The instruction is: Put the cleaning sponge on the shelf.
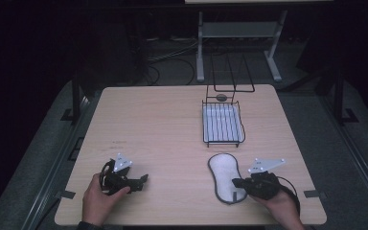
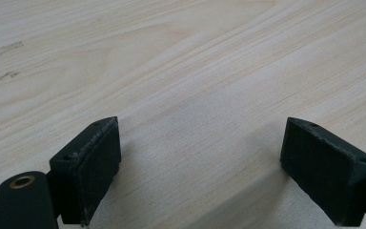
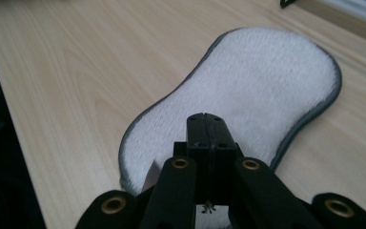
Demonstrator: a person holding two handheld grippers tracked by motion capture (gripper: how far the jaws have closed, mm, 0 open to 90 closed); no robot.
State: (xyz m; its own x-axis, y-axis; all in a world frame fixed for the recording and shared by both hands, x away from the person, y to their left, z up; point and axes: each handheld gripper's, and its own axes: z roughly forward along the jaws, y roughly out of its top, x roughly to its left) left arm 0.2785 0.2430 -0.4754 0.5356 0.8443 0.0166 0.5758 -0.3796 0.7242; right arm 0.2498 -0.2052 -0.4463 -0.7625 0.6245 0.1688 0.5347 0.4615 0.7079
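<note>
1. High view: the white pad (image 1: 225, 178), peanut-shaped with a grey edge, lies flat on the surface (image 1: 163, 124) at about 5 o'clock, its near end under the right tongs (image 1: 236, 182)
2. In the right gripper view the pad (image 3: 248, 90) stretches away toward 1 o'clock from the right tongs (image 3: 206, 125), whose jaws are pressed together over its near end; whether a fold of cloth is pinched between them I cannot tell
3. The step in hand looks like taking hold of the pad at its near edge
4. A wire rack with a white tray (image 1: 223, 122) stands just beyond the pad at 12 o'clock from it, a likely place for it
5. The next move calls for a check that the cloth comes up with the jaws, then a lift clear of the rack's rim
6. The left tongs (image 1: 143, 178) rest at 7 o'clock, jaws wide over bare wood, as the left gripper view (image 2: 200, 162) shows
</note>
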